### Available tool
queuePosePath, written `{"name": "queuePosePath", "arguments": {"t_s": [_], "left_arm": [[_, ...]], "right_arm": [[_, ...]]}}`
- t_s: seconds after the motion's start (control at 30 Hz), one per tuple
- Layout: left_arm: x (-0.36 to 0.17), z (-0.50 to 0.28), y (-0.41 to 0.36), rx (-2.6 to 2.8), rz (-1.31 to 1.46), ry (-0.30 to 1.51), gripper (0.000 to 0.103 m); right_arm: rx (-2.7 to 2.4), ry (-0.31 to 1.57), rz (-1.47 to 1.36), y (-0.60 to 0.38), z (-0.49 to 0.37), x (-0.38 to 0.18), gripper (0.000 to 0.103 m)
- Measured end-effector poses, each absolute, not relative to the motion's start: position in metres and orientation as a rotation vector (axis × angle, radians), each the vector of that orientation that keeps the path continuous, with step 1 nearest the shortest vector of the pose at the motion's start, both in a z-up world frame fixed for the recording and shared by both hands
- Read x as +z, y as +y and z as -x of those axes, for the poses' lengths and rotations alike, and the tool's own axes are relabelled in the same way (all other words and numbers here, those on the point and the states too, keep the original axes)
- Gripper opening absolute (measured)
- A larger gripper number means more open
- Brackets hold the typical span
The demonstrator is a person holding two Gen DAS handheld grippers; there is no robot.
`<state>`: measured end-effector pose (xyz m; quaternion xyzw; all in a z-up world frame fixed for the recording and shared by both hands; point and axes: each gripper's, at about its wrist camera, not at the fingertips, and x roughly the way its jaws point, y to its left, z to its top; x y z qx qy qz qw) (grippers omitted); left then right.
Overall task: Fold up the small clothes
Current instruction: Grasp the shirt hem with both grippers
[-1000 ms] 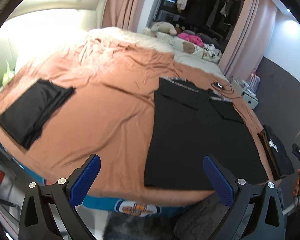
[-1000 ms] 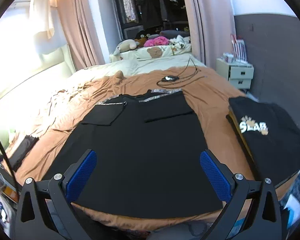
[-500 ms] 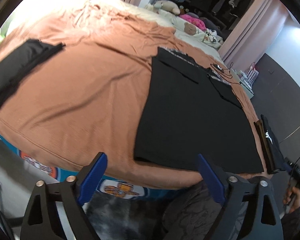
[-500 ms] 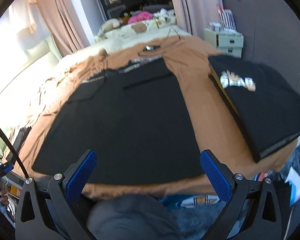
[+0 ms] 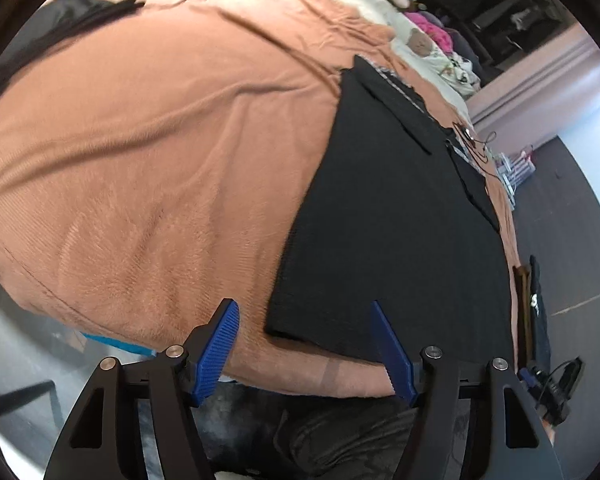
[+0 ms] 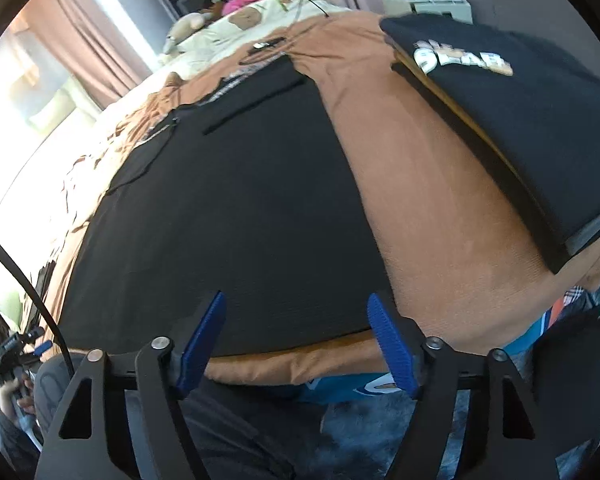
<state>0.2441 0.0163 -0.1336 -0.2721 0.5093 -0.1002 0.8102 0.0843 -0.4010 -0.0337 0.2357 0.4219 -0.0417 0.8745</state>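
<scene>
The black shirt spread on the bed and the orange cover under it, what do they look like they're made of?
Black shirt: looks like matte knit fabric, probably cotton; it lies flat and limp with no sheen. Orange cover: looks like a soft, slightly fuzzy textile with fine ribbing and loose wrinkles; the exact fibre can't be told.

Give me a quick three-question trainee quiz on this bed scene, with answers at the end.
1. True or false: the left hand-held gripper already pinches the black shirt.
2. What colour is the bedspread?
3. The folded shirt with a printed logo lies on which side of the right hand-held gripper view: A left, B right?

Key: 1 false, its jaws are closing with the shirt's near corner between them, unpinched; 2 orange-brown; 3 B.
</scene>
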Motion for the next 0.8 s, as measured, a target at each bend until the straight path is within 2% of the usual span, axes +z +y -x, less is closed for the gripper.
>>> {"name": "queuePosePath", "arguments": {"t_s": [0.17, 0.4, 0.63, 0.8], "left_arm": [[-0.147, -0.248, 0.022, -0.234, 0.673, 1.112, 0.067], [-0.151, -0.249, 0.030, -0.294, 0.821, 1.125, 0.067], [-0.156, -0.249, 0.032, -0.312, 0.914, 1.137, 0.067], [-0.159, -0.249, 0.034, -0.310, 0.936, 1.135, 0.061]], "right_arm": [[-0.058, 0.879, -0.586, -0.418, -0.092, -0.045, 0.067], [-0.006, 0.855, -0.741, -0.444, -0.096, -0.068, 0.060], [0.004, 0.812, -0.866, -0.464, -0.085, -0.087, 0.060], [-0.038, 0.789, -0.879, -0.474, -0.074, -0.091, 0.058]]}}
